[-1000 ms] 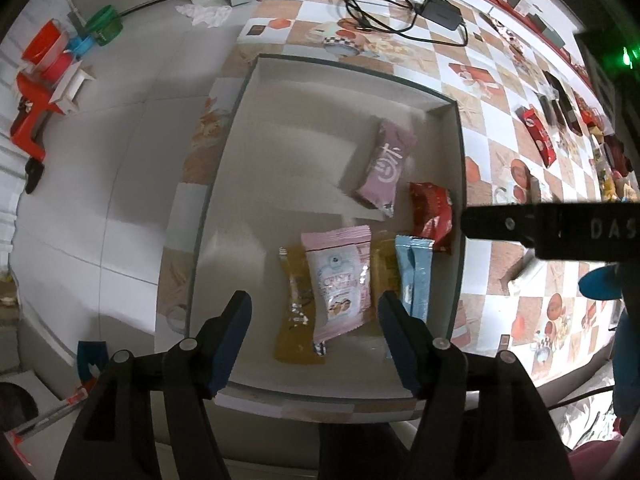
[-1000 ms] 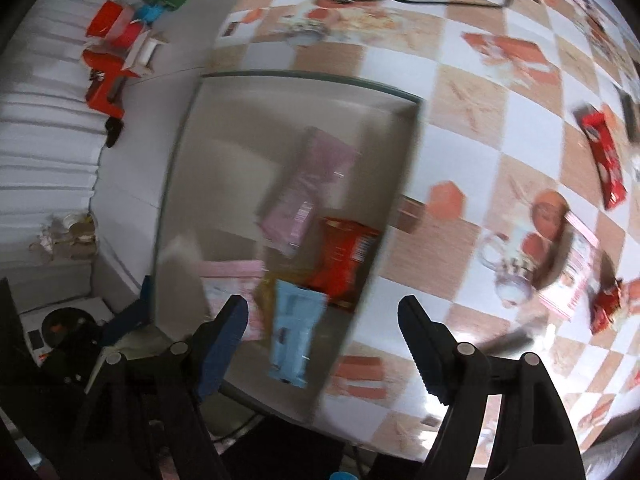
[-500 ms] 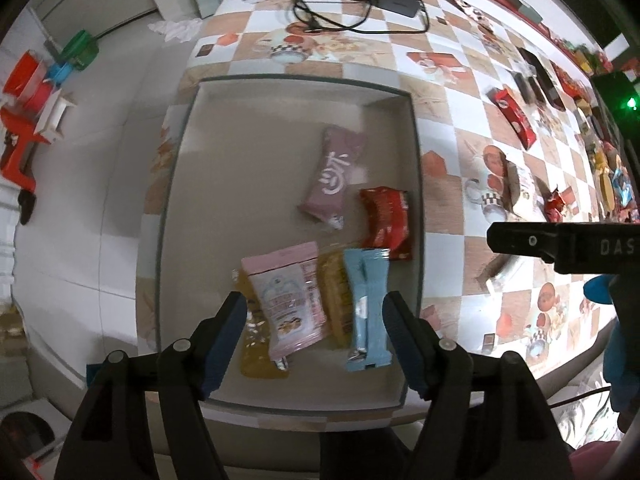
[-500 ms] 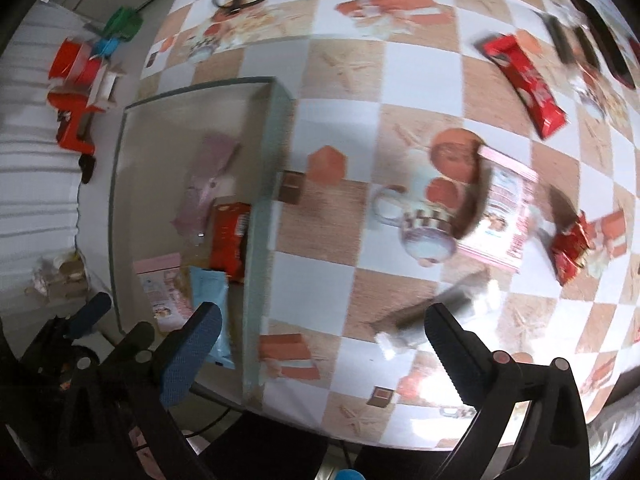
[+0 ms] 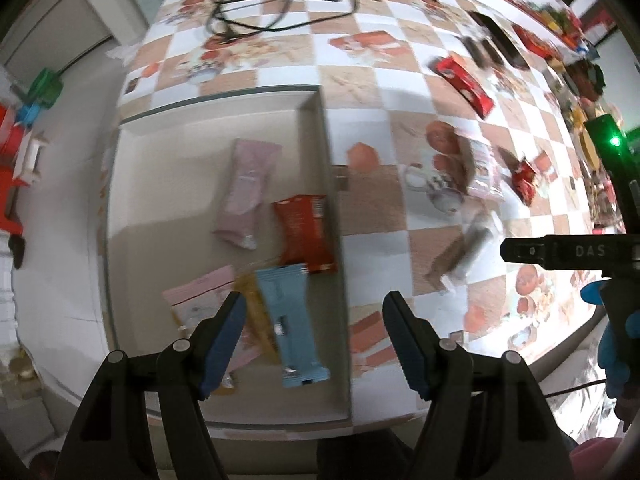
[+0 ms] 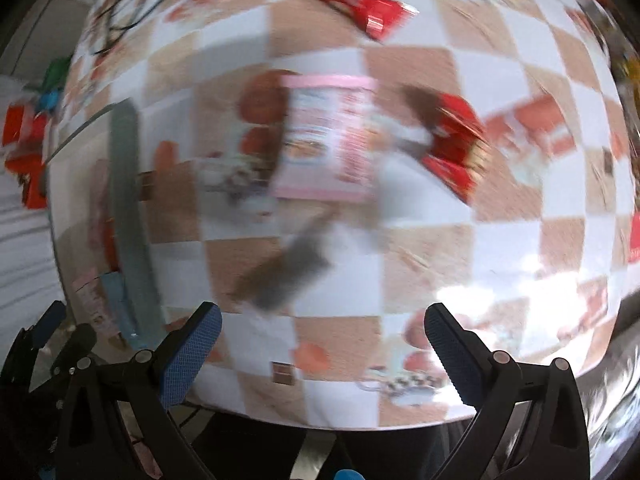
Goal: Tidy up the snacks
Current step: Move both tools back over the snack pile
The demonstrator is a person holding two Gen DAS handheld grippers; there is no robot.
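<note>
Both grippers shifted rightward | rectangular tray (image 5: 316, 152) | glossy crinkled wrappers

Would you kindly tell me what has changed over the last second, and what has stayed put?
Both hands swept from the tray out over the checkered table. The right claw, whose jaws have just been opening, now stands wide and empty near the blurred brown bar and the pink packet. The left claw is open and empty. The snacks in the tray, including the blue bar, lie as before.
</note>
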